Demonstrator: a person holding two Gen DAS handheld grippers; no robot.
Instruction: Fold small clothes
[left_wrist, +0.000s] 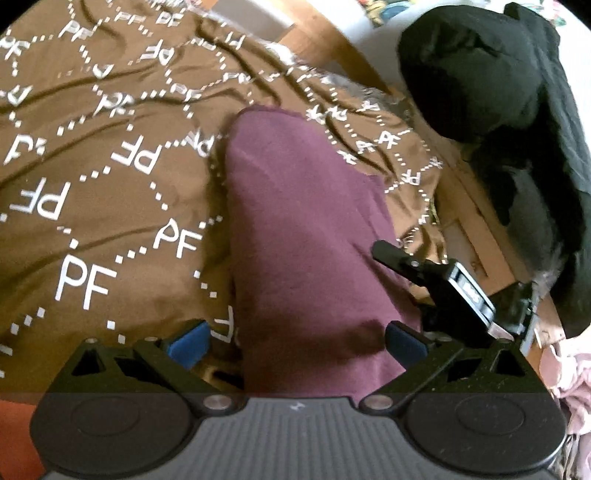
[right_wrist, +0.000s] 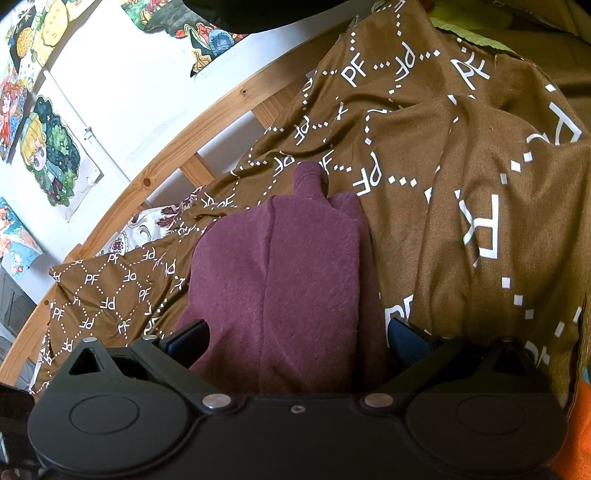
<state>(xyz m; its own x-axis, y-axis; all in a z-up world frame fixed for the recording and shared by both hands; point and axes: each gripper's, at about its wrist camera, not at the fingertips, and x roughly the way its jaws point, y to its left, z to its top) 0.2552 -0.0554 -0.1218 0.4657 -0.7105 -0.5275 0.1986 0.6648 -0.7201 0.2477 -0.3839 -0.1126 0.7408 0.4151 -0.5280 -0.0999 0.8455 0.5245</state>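
Both the left gripper (left_wrist: 295, 341) and the right gripper (right_wrist: 297, 341) stand spread, astride the maroon garment (right_wrist: 280, 280) lying folded lengthwise on the brown bedspread (left_wrist: 92, 166) — seemingly mid-fold — so the next move calls for pinching an end and doubling it over.

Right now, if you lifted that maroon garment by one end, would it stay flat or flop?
Probably flop: the maroon garment is soft knit, already creased lengthwise and following the rumpled brown bedspread beneath. It looks light. Pushed, it would likely bunch rather than slide, since both fabrics look matte.
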